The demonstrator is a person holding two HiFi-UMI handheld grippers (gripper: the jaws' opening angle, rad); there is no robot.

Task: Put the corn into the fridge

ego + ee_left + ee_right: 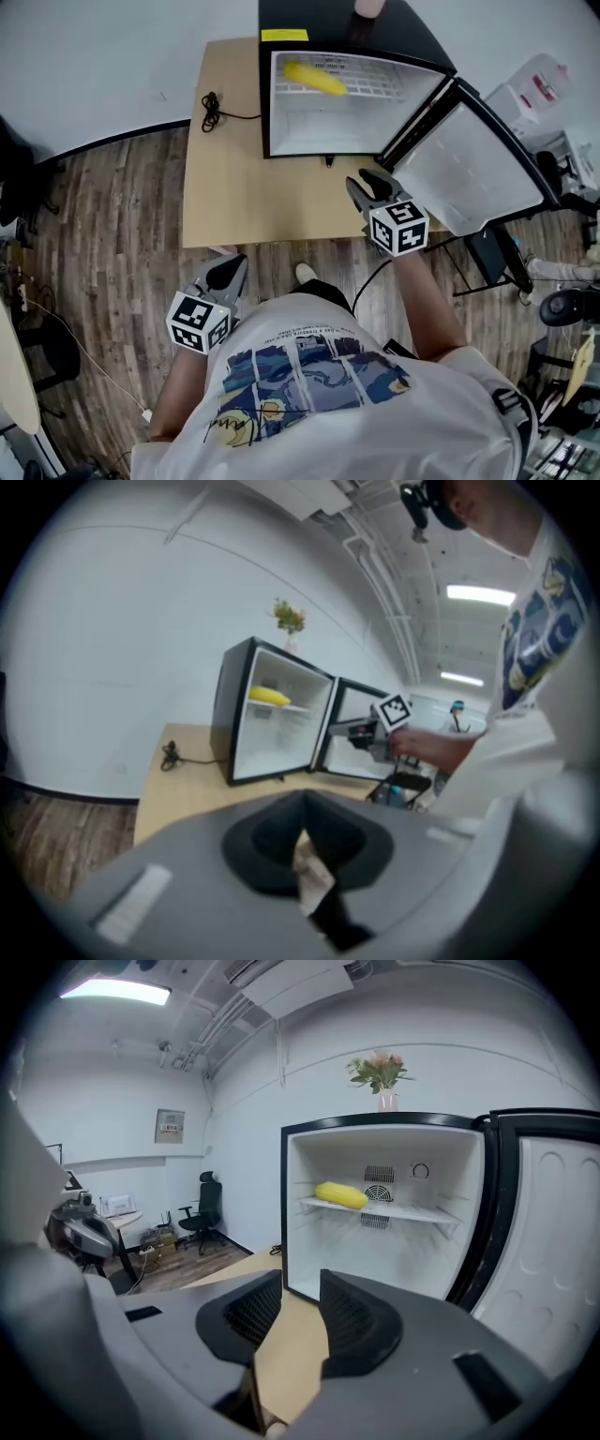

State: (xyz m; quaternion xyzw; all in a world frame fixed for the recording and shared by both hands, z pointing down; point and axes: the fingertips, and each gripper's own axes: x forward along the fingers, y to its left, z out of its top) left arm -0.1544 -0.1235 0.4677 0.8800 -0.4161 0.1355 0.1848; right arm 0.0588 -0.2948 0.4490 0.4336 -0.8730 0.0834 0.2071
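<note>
Corn [315, 79] lies on the shelf of the open fridge [328, 131]. Right gripper [368, 184] before fridge, narrowly parted, empty. Left gripper [228, 273] closed, empty.

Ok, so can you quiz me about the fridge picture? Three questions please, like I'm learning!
1. True or false: the corn lies on a shelf inside the fridge.
2. Pick one. The fridge door is: A) shut, B) swung open, C) lying on the floor.
3. In your own words: what is between the jaws of the right gripper?

Key
1. True.
2. B.
3. Nothing. The jaws stand apart and only the table shows through the gap.
</note>
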